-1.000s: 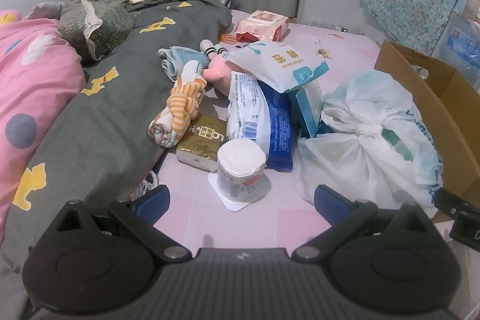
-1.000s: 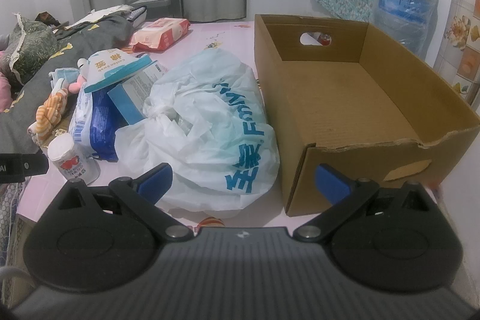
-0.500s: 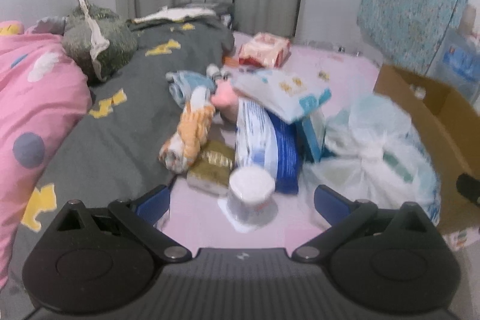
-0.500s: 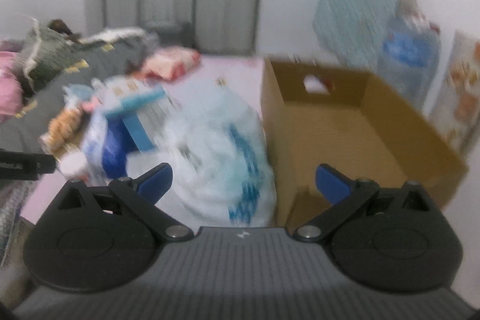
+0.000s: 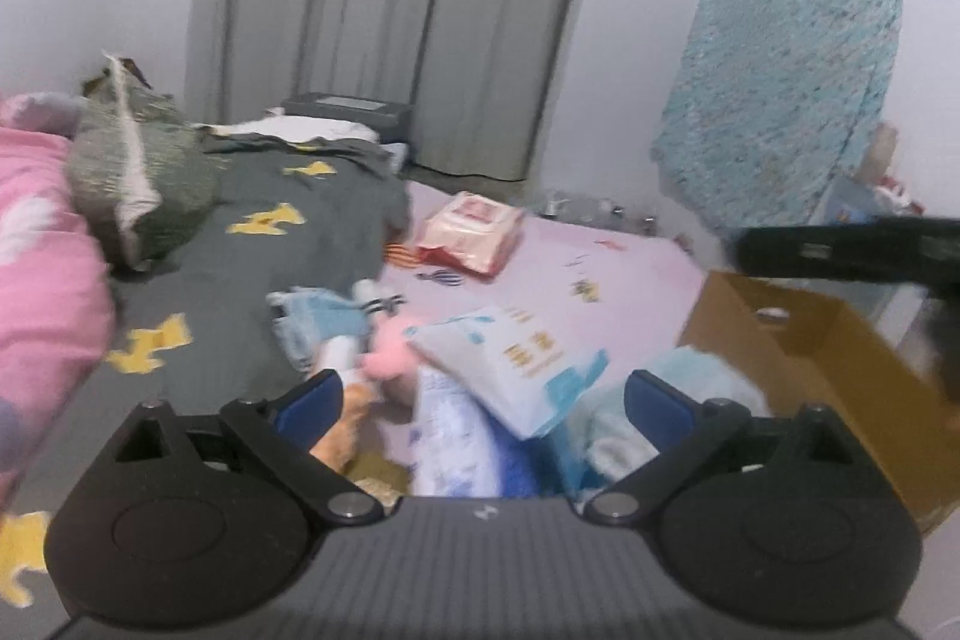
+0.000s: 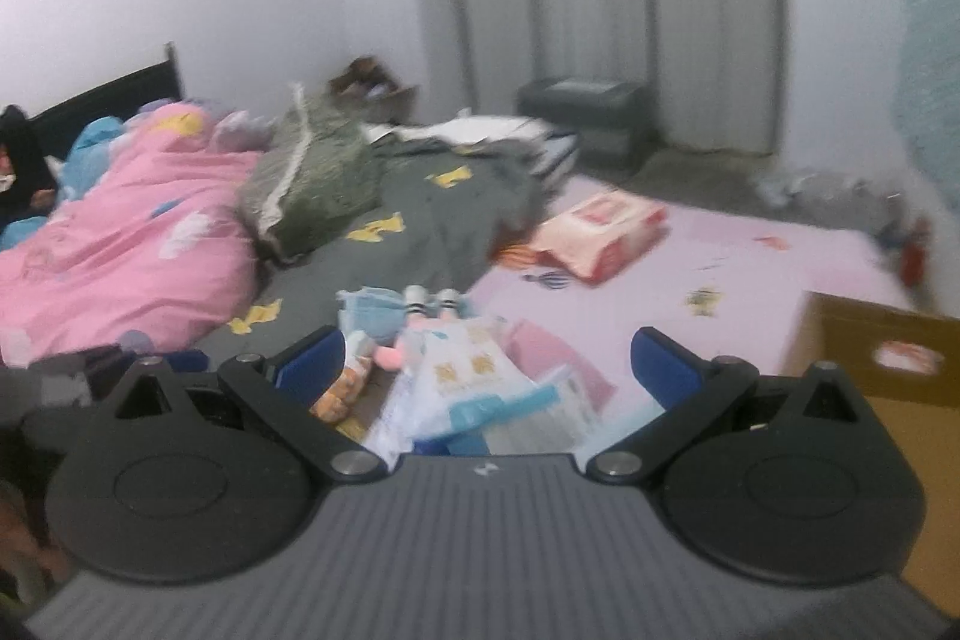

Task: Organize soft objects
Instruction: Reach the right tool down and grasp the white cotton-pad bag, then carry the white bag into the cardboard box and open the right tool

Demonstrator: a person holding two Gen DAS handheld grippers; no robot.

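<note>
Both of my tools are above the bed, pointed across the pile. My left tool (image 5: 480, 394) has nothing between its fingers; its jaws have just been closing a little and remain spread wide, pressing on nothing. My right tool (image 6: 486, 364) is likewise released, jaws wide apart and empty.

Nearest to me, directly beyond the fingers, is the heap of soft items. The white-and-blue tissue pack (image 5: 516, 358) lies tilted on top of a blue-and-white package (image 5: 462, 454). Just beside it on the left are the orange striped plush (image 5: 348, 424) and the pink plush (image 5: 390, 364). A pale blue cloth (image 5: 318, 322) lies against the plush, on the edge of the grey blanket (image 5: 252, 280). A white plastic bag (image 5: 618, 436) sits to the right, between the heap and the cardboard box (image 5: 840, 376).

The box stands at the right edge of the bed. Only a part of its interior shows, and I see nothing in that part.

Further off, a pink wipes pack (image 5: 474, 232) lies alone on the bed sheet (image 5: 630, 280), well apart from the heap.

Assessment: the task appears barely begun. No item is held, the heap is unsorted, and every visible soft item remains outside the box.
</note>
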